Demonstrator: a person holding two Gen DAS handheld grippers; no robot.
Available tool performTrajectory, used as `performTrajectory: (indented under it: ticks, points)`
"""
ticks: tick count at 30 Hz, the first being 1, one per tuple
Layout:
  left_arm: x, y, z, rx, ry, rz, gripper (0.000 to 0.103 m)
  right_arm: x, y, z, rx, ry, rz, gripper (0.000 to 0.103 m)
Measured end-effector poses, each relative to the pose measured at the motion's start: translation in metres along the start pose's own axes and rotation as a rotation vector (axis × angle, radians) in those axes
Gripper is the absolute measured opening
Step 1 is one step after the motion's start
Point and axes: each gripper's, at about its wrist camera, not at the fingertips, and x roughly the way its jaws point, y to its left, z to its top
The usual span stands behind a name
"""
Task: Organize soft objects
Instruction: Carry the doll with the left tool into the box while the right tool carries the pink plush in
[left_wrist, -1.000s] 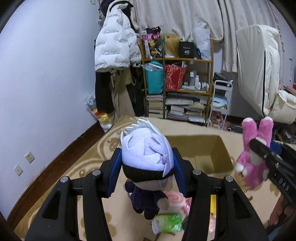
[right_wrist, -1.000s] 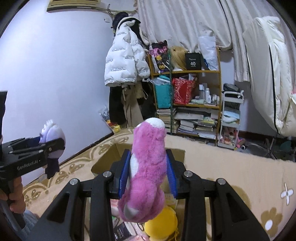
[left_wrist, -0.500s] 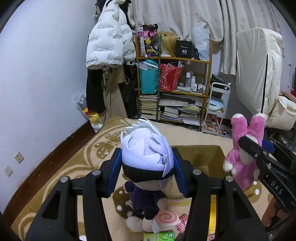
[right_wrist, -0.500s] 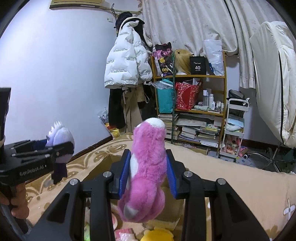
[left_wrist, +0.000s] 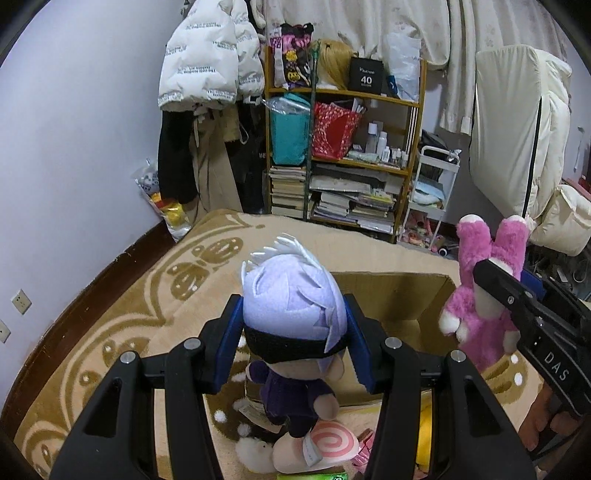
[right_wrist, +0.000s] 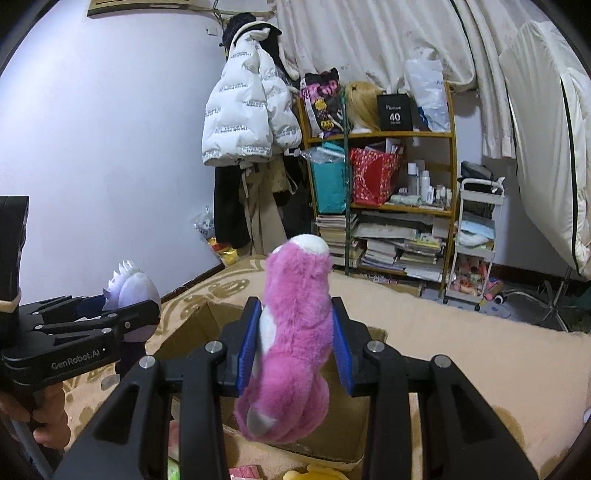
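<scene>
My left gripper (left_wrist: 293, 314) is shut on the head of a white-haired plush doll (left_wrist: 291, 306) in dark clothes, which hangs just before the open cardboard box (left_wrist: 391, 291) on the rug. My right gripper (right_wrist: 295, 325) is shut on a pink plush bear (right_wrist: 295, 332), held over the same cardboard box (right_wrist: 199, 325). In the left wrist view the pink plush bear (left_wrist: 480, 295) and right gripper (left_wrist: 532, 295) show at the right, at the box's right edge. In the right wrist view the doll (right_wrist: 131, 288) and left gripper (right_wrist: 114, 312) show at the left.
A plush with a pink spiral (left_wrist: 317, 443), a green packet and a yellow toy (right_wrist: 317, 472) lie on the patterned beige rug (left_wrist: 166, 295) before the box. A crowded bookshelf (left_wrist: 343, 158), hung coats (left_wrist: 203, 74), a white trolley (left_wrist: 428, 195) and a white padded chair (left_wrist: 517, 147) stand behind.
Both grippers have moved forward and down toward the box with their plush toys. The box now lies nearer, under and just beyond the toys. Both grips are unchanged.
</scene>
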Motion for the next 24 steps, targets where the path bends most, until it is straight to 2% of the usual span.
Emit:
performTrajectory:
  ticks: [14,24]
  points:
    - [0.024,-0.011,-0.013,0.026,0.054,-0.062,0.051,0.027,-0.016,-0.029,0.061,0.081,0.056,0.039]
    - [0.039,-0.022,-0.023,0.064,0.086,-0.06,0.052,0.04,-0.024,-0.046,0.09,0.137,0.061,0.041]
